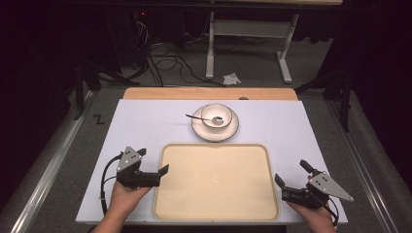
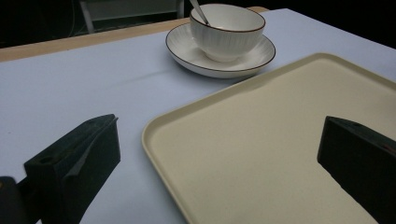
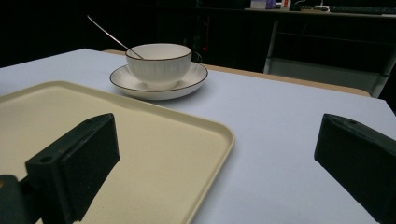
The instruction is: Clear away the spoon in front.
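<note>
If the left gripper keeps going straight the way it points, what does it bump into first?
Probably the cream tray: the open left gripper straddles its near left corner. The bowl on its saucer lies farther along.

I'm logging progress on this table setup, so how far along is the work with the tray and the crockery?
Nothing looks done yet: the tray lies bare, and the bowl with its spoon sits on the saucer beyond the tray's far edge. In hand: nothing. The left gripper and right gripper are open at the tray's two sides. Any lifting or moving is left.
</note>
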Motion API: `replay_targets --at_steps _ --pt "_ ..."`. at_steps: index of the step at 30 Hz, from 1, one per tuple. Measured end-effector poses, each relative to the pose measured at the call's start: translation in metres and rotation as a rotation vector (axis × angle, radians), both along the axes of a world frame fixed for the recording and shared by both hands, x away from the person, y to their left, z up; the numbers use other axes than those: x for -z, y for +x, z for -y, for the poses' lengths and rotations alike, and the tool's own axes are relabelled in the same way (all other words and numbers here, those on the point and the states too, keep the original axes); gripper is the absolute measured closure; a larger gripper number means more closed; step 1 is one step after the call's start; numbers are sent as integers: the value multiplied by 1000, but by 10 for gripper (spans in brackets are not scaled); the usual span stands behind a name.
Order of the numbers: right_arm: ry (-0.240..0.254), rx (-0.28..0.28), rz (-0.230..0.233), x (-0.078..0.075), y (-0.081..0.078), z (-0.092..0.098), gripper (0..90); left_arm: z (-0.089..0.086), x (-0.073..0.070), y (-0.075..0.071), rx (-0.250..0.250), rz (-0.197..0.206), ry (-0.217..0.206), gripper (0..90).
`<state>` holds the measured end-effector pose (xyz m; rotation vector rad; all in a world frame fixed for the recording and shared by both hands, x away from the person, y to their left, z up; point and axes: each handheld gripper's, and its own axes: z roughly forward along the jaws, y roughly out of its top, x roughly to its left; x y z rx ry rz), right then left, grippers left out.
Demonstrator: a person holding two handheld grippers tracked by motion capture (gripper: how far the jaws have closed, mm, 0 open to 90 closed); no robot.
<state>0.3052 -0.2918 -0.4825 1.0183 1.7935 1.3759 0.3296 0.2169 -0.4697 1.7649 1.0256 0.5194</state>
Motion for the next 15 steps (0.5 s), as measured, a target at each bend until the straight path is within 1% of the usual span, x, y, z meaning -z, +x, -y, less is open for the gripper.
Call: replay_targets --at_steps 2,3,10,13,15 --pt "3 2 -2 0 0 0 5 1 0 1 2 -3 -1 1" --pt "2 1 -1 0 0 0 5 3 -1 5 6 -7 -7 2" --pt "-3 -3 -3 0 0 -1 5 10 -10 20 9 -8 -20 1" --pt "0 -4 -5 1 1 0 5 12 -13 26 9 -17 -36 2" --pt "2 -5 -4 1 1 0 5 14 -14 30 11 -20 -33 1"
